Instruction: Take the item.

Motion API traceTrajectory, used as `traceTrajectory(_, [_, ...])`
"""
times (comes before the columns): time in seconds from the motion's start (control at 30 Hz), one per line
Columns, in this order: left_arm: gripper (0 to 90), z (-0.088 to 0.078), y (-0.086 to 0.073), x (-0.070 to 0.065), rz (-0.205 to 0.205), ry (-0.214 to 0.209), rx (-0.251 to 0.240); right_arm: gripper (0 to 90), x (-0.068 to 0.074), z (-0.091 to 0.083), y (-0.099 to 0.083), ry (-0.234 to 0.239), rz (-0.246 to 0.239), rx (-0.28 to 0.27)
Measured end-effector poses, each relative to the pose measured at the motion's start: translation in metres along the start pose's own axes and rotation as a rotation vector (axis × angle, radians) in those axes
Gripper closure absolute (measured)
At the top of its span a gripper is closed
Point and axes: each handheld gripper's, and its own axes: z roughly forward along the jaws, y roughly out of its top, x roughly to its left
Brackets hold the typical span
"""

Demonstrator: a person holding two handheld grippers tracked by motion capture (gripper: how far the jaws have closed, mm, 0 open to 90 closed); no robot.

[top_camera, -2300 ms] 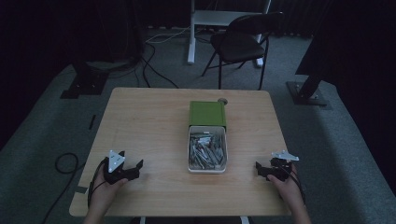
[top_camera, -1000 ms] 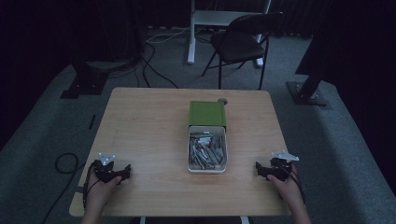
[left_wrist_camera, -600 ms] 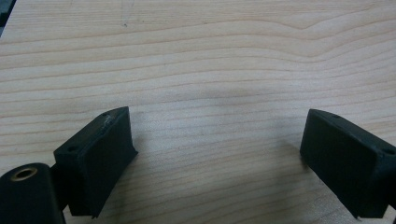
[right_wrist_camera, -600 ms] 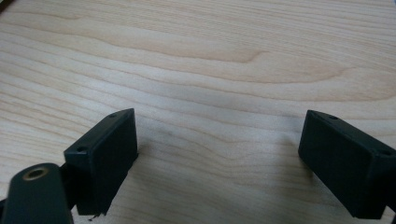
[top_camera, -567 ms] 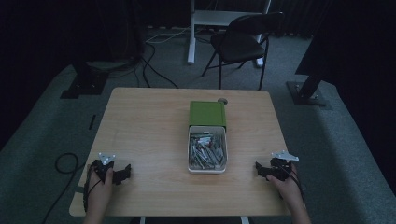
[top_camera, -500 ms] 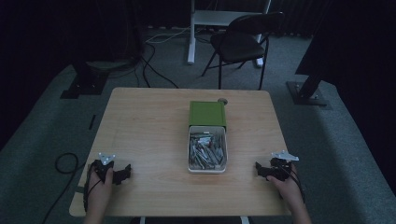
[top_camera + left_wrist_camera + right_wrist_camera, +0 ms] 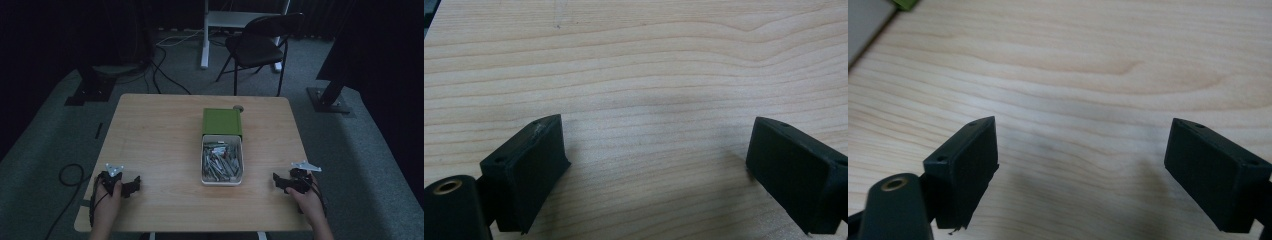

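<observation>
Left gripper (image 7: pixel 131 186) at lower left of high view, jaws spread wide, nothing between. Right gripper (image 7: pixel 278 181) at lower right, likewise released. White tray (image 7: pixel 221 181) of metal parts mid-table (image 7: pixel 155 130), touching green box (image 7: pixel 222 122) above.

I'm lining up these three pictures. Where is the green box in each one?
High view: the green box lies at the table's centre, at the far end of the white tray.
Right gripper view: a green sliver at the top left corner, probably the box.
Left gripper view: bare wood ahead of the open left tongs.
Shared landmark: the light wooden tabletop.
</observation>
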Motion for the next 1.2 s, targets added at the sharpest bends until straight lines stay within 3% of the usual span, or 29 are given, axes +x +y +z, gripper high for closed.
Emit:
traceTrajectory(0.6, [8.8,0.001,0.0,-0.001,-0.003,0.004,0.0,15.0,0.035,-0.031,0.042,0.042,-0.087,-0.088])
traceTrajectory(0.97, [8.3,0.001,0.001,-0.001,-0.004,0.005,0.002,18.0,0.054,-0.04,0.054,0.079,-0.087,-0.118])
traceTrajectory(1.2, [7.6,0.001,0.001,-0.002,-0.004,0.005,0.006,18.0,0.068,-0.048,0.063,0.092,-0.127,-0.142])
